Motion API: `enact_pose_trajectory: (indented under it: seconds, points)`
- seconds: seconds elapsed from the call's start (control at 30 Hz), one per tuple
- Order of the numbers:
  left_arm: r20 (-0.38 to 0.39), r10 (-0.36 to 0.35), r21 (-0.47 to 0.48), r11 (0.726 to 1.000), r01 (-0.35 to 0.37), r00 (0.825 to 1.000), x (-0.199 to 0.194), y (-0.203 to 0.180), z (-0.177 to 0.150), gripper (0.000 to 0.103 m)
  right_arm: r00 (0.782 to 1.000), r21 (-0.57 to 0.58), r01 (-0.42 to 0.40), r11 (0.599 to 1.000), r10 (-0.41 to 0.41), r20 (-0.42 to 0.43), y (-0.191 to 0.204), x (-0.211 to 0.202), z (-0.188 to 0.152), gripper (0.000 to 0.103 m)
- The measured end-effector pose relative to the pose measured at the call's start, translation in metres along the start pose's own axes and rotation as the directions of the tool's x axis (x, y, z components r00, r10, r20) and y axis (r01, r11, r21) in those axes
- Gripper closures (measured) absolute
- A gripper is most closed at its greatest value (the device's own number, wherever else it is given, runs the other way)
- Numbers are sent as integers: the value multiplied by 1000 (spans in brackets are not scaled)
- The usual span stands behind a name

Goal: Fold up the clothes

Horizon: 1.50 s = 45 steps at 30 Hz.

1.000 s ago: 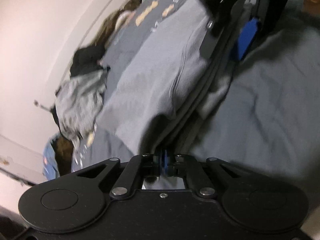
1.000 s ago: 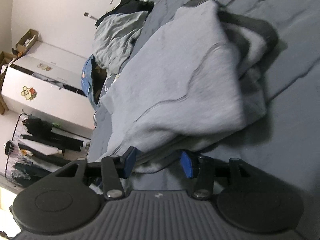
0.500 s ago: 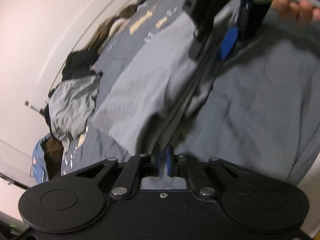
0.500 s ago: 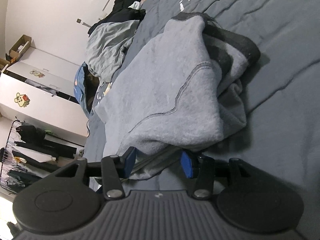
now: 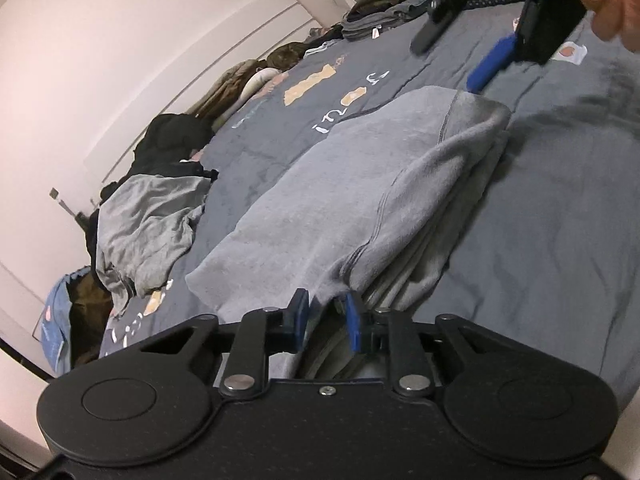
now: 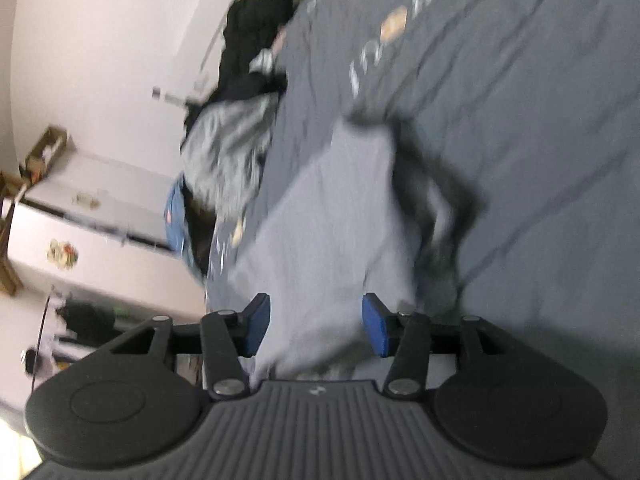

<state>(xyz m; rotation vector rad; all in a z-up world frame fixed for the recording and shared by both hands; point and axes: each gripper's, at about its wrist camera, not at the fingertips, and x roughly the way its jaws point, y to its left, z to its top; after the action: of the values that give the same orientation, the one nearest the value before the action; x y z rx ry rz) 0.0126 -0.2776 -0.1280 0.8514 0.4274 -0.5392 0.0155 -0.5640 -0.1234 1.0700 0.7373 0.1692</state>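
The grey garment (image 5: 360, 184) is seen folded on the bedspread (image 5: 560, 208), its near corner lying between the slightly parted pads of the left gripper (image 5: 326, 320), with no pinch evident, while the right gripper (image 5: 464, 60) is carried clear at 1 o'clock, jaws spread and empty. The release is best finished by drawing both grippers back without dragging the hem, so the fold is kept square, and the loose pile (image 5: 148, 220) at 9 o'clock can then be approached. Compared with a second ago, the left jaws, then pressed shut on cloth, are found parted, the right jaws have just been opening, and the right gripper has been lifted off the garment's far edge.
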Motion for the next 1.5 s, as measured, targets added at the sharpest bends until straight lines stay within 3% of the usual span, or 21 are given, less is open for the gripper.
enact_pose_trajectory:
  seconds: [0.1,0.17,0.27,0.3,0.33,0.47,0.57,0.6,0.67,0.7,0.73,0.9,1.03,1.1,1.17,1.27,1.33,1.4,1.5]
  points:
    - [-3,12,-16,1000,-12,1000,2,1,2,79,997,8,12,1000,-13,80,-5,-9,22,48]
    - [34,23,-28,999,-22,999,-5,3,5,79,993,8,20,1000,-21,113,-7,-12,34,47]
    - [95,-46,-116,992,57,994,-21,14,8,73,990,-62,51,997,-43,135,-2,-2,42,46]
    - [100,-60,-132,989,73,993,-22,16,8,65,990,-83,68,994,-58,127,-1,3,43,46]
    - [94,-59,-120,990,70,994,-21,13,8,57,990,-98,85,992,-74,119,0,9,42,45]
    - [65,-53,-24,998,54,996,-8,-5,11,56,990,-139,127,982,-116,84,-2,29,38,45]
    - [43,-53,27,998,52,998,2,-18,14,56,992,-169,105,980,-90,91,2,33,36,47]
    - [34,-56,33,998,55,998,7,-18,14,61,992,-189,97,977,-79,99,5,34,35,51]
    - [4,-67,34,997,67,998,14,-21,14,81,992,-213,77,974,-53,114,9,34,34,71]
    - [-10,-74,32,997,74,997,17,-21,13,86,992,-221,64,973,-38,119,10,34,34,87]
    - [-13,-86,24,996,86,996,17,-21,13,90,991,-226,56,972,-27,129,11,33,34,97]
    - [-8,-145,-12,989,144,989,12,-16,13,98,979,-248,18,969,33,201,13,21,38,101]
    - [-60,-165,59,984,169,984,18,-30,9,97,981,-214,84,973,-43,189,7,22,44,99]
    - [-45,-179,72,981,182,983,14,-31,8,97,985,-156,91,984,-66,161,-1,22,48,97]
    - [10,-215,4,977,215,977,4,-21,12,97,986,-162,108,981,-86,142,-1,19,50,95]
    - [65,-231,-96,967,236,971,-3,-6,15,96,987,-179,106,978,-81,139,1,14,50,78]
    - [61,-210,-113,970,215,976,-1,-5,17,86,988,-195,117,974,-94,123,2,19,46,56]
    - [55,-188,-110,975,194,981,1,-7,17,76,989,-220,129,967,-110,98,4,26,42,52]
    - [48,-175,-84,980,178,983,2,-11,18,75,993,-267,102,958,-83,81,9,31,33,55]
